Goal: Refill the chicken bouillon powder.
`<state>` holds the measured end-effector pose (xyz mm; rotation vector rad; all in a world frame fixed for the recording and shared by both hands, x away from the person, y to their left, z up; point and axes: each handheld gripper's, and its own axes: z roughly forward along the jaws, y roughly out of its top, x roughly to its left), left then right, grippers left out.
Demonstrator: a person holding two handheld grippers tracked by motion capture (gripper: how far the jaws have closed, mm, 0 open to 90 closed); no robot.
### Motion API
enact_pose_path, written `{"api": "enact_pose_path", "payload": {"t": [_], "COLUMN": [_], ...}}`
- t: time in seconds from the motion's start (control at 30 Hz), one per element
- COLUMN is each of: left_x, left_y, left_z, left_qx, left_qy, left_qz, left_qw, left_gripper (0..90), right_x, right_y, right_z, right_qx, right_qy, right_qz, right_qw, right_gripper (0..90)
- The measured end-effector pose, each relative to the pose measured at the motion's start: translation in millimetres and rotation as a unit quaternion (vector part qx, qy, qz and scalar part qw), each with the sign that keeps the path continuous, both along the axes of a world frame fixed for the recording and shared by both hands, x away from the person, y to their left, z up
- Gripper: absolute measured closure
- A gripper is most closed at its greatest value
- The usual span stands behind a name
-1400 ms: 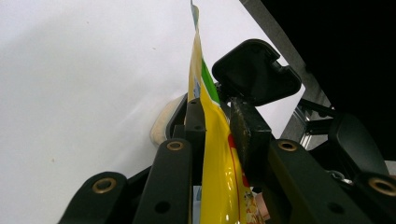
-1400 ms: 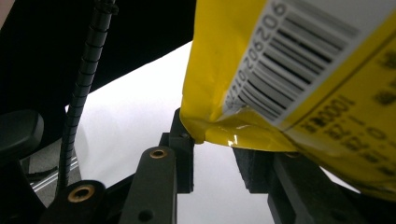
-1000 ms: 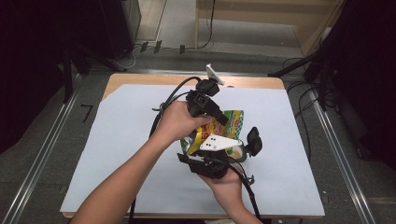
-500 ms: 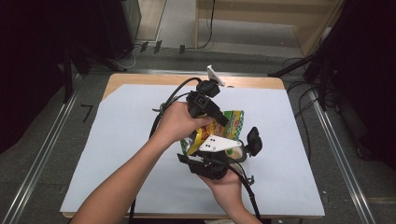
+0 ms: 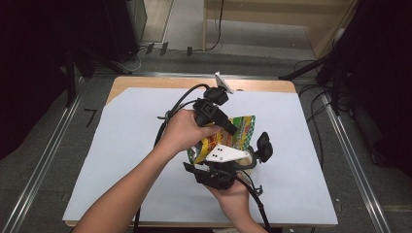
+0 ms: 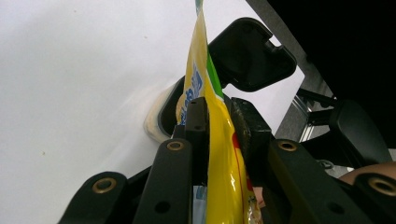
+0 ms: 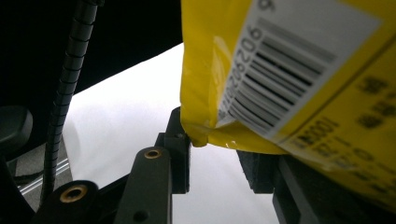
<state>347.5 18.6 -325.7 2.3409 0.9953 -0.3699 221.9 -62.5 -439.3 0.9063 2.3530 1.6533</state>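
Yellow-green pouch (image 5: 233, 133) with black barcode; black grippers; white table sheet (image 5: 126, 131).

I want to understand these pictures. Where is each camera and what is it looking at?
High view: above the table, looking down; forearms, hands, both grippers.
Left gripper view: on the left gripper, along its jaws clamping the yellow snack bag.
Right gripper view: on the right gripper, jaws open under the bag.
All views share the bag.

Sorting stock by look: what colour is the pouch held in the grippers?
Mostly yellow pouch, with green and red print; clearest in the left gripper view.
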Motion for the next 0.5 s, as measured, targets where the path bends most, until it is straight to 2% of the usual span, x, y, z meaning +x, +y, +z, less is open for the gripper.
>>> {"api": "enact_pose_path", "payload": {"t": [0.37, 0.5], "left_x": [-5.6, -6.9], "left_y": [10.2, 14.8], "left_z": [-3.4, -6.3], "left_qx": [-0.015, -0.023], "left_qy": [-0.006, -0.004], "left_qz": [0.002, 0.007], "left_qw": [0.9999, 0.9997], "left_gripper": [78.0, 78.0], "right_x": [-3.0, -3.6], "right_y": [3.0, 2.9], "right_z": [-3.3, -5.9], "right_qx": [-0.009, -0.004], "right_qy": [-0.005, 0.0], "right_qz": [0.013, 0.018], "right_qw": [0.9999, 0.9998], "right_gripper": [67.1, 65.8]}}
